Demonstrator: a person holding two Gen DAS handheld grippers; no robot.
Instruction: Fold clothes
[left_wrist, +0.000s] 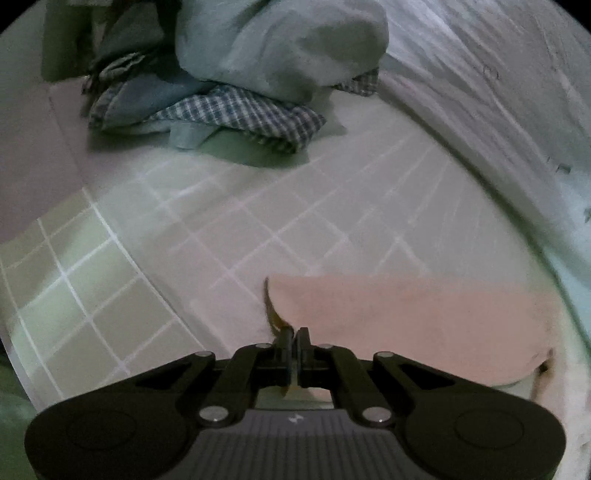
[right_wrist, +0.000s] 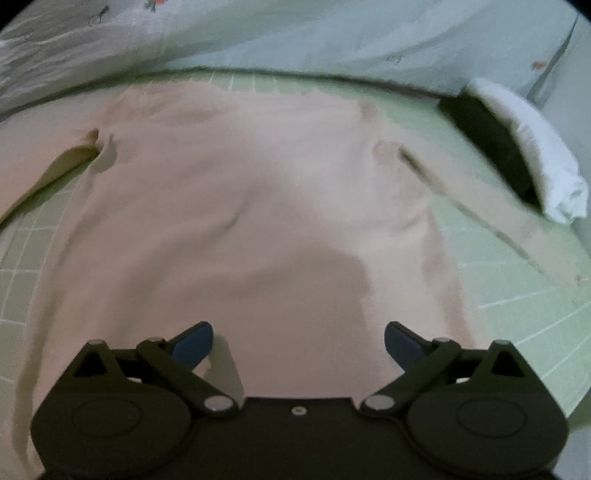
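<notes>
Pink garment (right_wrist: 236, 206) spread flat on green checked bed sheet (right_wrist: 517, 295), filling the centre of the right wrist view, with one sleeve toward the left edge and the other toward the right. Left claw (left_wrist: 293, 338) pressed together, pinching the garment's sleeve edge (left_wrist: 275, 314) at the lower centre of the left wrist view; thin brownish underside of the cloth showing just above the fingertips. Right claw (right_wrist: 299, 341) spread wide, hovering over the bottom hem in the lower centre, with nothing between the pads.

Probably a sleeve fold in hand. To do it well: lift the pinched edge only a little, carry it across toward the middle of the body, keep the fold line straight and parallel to the side seam. Better to press the body down with the free right claw, so the cloth does not slide on the sheet. Pile of other clothes (left_wrist: 229, 107) in the upper left of the left view, well apart, not in the way.
</notes>
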